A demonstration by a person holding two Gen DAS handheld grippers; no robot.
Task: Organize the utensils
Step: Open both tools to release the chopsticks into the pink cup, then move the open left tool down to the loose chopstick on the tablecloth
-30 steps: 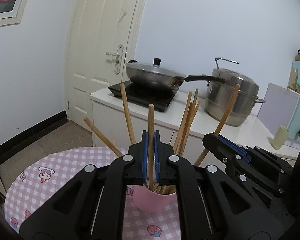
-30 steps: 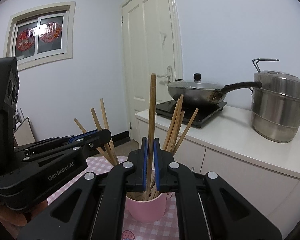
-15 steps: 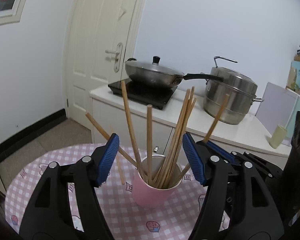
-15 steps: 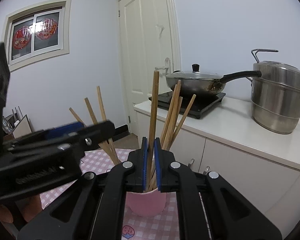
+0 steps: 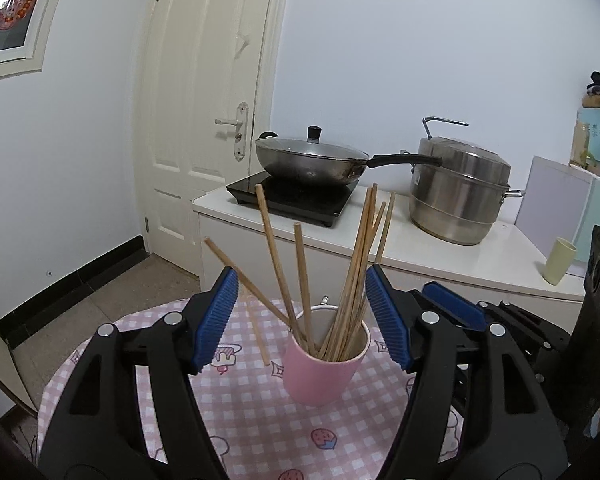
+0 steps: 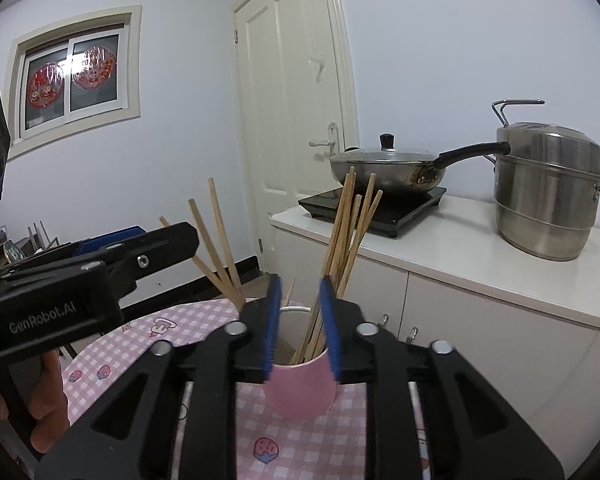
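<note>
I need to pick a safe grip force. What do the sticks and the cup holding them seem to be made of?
The thin tan chopsticks look like bare wood or bamboo: matte, unvarnished, squared ends. The pink cylindrical cup looks like matte plastic or glazed ceramic, with a smooth, even colour and a pale inside; the pictures leave that open.

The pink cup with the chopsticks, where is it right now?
In the left wrist view the pink cup stands on the checked tablecloth, centred between the open left gripper fingers, with the right gripper just to its right.
</note>
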